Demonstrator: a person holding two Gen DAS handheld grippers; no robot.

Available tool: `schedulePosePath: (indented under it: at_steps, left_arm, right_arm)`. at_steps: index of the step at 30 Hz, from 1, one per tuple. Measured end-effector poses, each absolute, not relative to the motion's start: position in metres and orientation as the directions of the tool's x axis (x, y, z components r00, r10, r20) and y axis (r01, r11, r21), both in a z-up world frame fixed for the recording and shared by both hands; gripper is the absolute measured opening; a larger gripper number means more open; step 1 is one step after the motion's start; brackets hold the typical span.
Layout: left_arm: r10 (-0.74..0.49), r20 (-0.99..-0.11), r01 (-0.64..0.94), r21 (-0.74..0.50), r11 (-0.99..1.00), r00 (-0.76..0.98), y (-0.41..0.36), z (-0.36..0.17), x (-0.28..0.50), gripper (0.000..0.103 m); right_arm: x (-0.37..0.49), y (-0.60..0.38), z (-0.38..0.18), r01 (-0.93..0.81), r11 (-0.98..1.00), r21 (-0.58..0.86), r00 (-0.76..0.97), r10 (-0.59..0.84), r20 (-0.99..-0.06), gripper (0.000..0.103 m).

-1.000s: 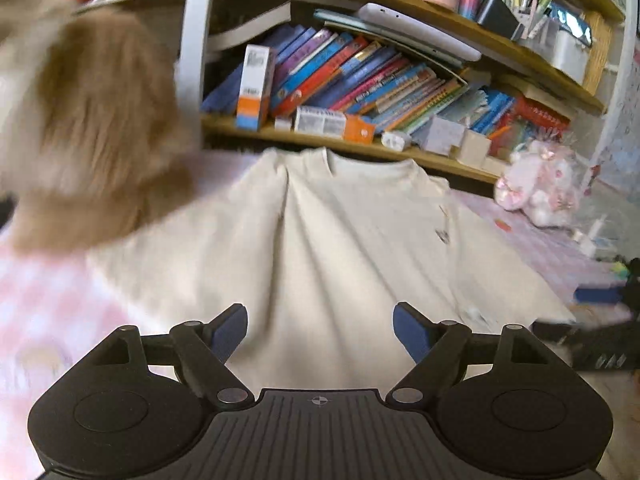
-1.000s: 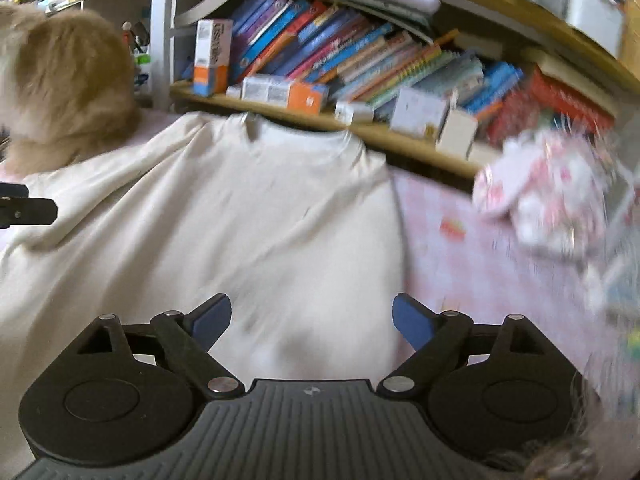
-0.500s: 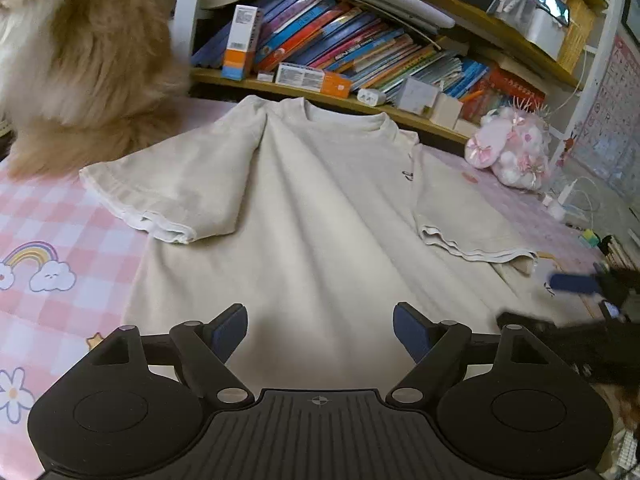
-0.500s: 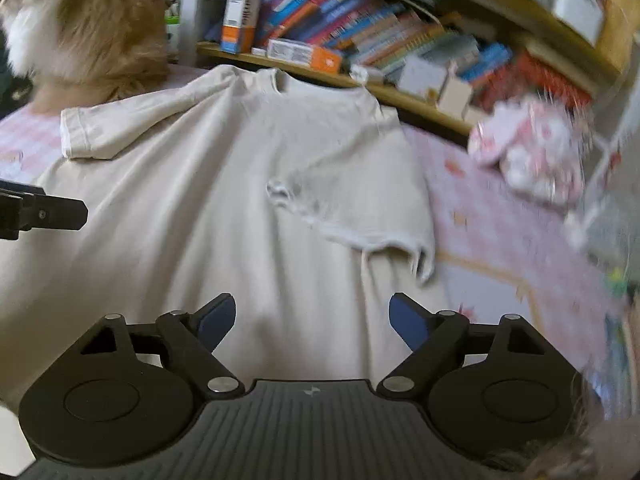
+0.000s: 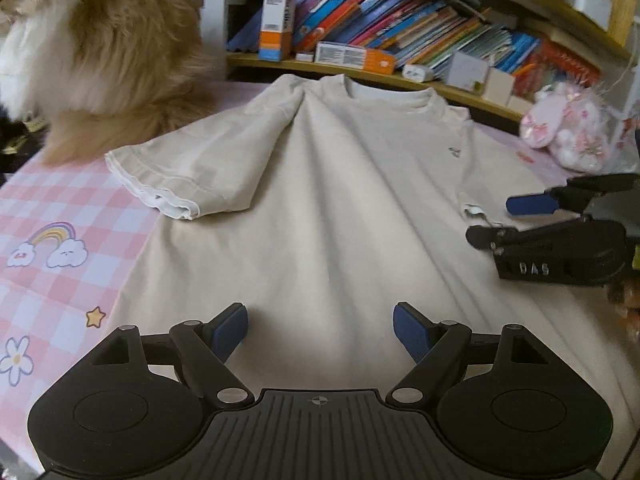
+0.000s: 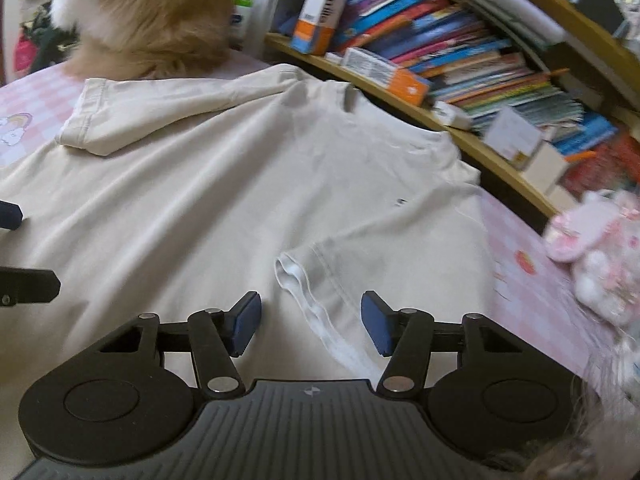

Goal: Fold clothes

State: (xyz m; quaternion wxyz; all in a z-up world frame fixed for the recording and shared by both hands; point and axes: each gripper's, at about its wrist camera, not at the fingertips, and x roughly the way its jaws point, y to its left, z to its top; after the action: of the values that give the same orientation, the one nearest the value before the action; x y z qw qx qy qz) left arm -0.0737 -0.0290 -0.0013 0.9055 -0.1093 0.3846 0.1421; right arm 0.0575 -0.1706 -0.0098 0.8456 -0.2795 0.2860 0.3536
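Right hand-held gripper [image 6: 310,322] closing around sleeve hem [image 6: 316,312], cat [image 6: 156,12] beyond.

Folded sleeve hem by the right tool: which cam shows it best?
Right wrist view: the sleeve hem lies close, between the closing right tool's pads, not yet pinched. The left wrist view shows only its small corner.

Soft, even daylight; faint shadows in shirt [image 5: 340,200] folds. Strong fisheye bending of shelf [image 6: 460,136] toward 1 o'clock. Motion blur at 3 o'clock in right view; centre sharp.
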Motion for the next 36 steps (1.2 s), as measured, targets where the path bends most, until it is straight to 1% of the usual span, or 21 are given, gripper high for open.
schedulePosePath:
  at_steps: [2, 4, 6, 7, 8, 9, 13, 17, 20, 23, 25, 28, 33, 36]
  left_arm:
    - [0.211, -0.731, -0.365, -0.056, 0.929, 0.649, -0.035, -0.002, -0.071, 0.083]
    - [0.243, -0.732, -0.386, -0.03, 0.922, 0.636, -0.04, -0.003, -0.068, 0.084]
    - [0.268, -0.73, -0.407, -0.015, 0.913, 0.629, -0.043, -0.004, -0.066, 0.085]
    - [0.278, -0.73, -0.419, -0.013, 0.908, 0.625, -0.044, -0.005, -0.065, 0.085]
    - [0.286, -0.73, -0.432, -0.015, 0.902, 0.621, -0.045, -0.005, -0.064, 0.086]
    - [0.293, -0.731, -0.442, -0.014, 0.897, 0.616, -0.045, -0.005, -0.063, 0.086]
    - [0.318, -0.737, -0.469, 0.001, 0.883, 0.597, -0.048, -0.007, -0.058, 0.086]
    - [0.331, -0.741, -0.487, 0.006, 0.874, 0.584, -0.05, -0.008, -0.055, 0.087]
    - [0.335, -0.744, -0.495, 0.006, 0.869, 0.578, -0.05, -0.008, -0.053, 0.088]
    - [0.34, -0.746, -0.504, 0.007, 0.864, 0.573, -0.051, -0.008, -0.051, 0.088]
    - [0.342, -0.747, -0.509, 0.006, 0.861, 0.57, -0.051, -0.008, -0.051, 0.088]
    - [0.345, -0.75, -0.516, 0.004, 0.856, 0.565, -0.051, -0.008, -0.049, 0.088]
    - [0.346, -0.753, -0.524, 0.003, 0.852, 0.56, -0.052, -0.009, -0.05, 0.088]
    - [0.343, -0.754, -0.521, 0.0, 0.853, 0.561, -0.052, -0.009, -0.051, 0.088]
  right_arm:
    - [0.066, -0.169, -0.01, -0.775, 0.582, -0.246, 0.565, 0.465, -0.681, 0.053]
    - [0.074, -0.169, -0.01, -0.791, 0.572, -0.219, 0.542, 0.487, -0.685, 0.044]
    - [0.084, -0.171, -0.01, -0.803, 0.568, -0.179, 0.514, 0.509, -0.691, 0.028]
    - [0.088, -0.172, -0.009, -0.804, 0.57, -0.17, 0.509, 0.513, -0.691, 0.024]
    - [0.091, -0.174, -0.008, -0.8, 0.575, -0.169, 0.513, 0.511, -0.689, 0.011]
    - [0.095, -0.177, -0.006, -0.797, 0.582, -0.163, 0.516, 0.514, -0.686, 0.01]
    - [0.117, -0.209, 0.016, -0.75, 0.654, -0.104, 0.556, 0.537, -0.634, 0.009]
    - [0.155, -0.253, 0.039, -0.67, 0.738, -0.074, 0.622, 0.505, -0.599, 0.008]
    - [0.19, -0.292, 0.047, -0.571, 0.816, -0.093, 0.694, 0.42, -0.585, 0.008]
    - [0.227, -0.335, 0.051, -0.41, 0.904, -0.117, 0.769, 0.275, -0.577, 0.008]
    - [0.246, -0.361, 0.049, -0.3, 0.943, -0.143, 0.796, 0.165, -0.582, 0.008]
    - [0.267, -0.39, 0.038, -0.211, 0.964, -0.16, 0.781, 0.068, -0.62, 0.008]
    - [0.28, -0.407, 0.014, -0.181, 0.971, -0.156, 0.738, 0.03, -0.674, 0.008]
    - [0.285, -0.407, 0.006, -0.186, 0.971, -0.152, 0.728, 0.032, -0.685, 0.008]
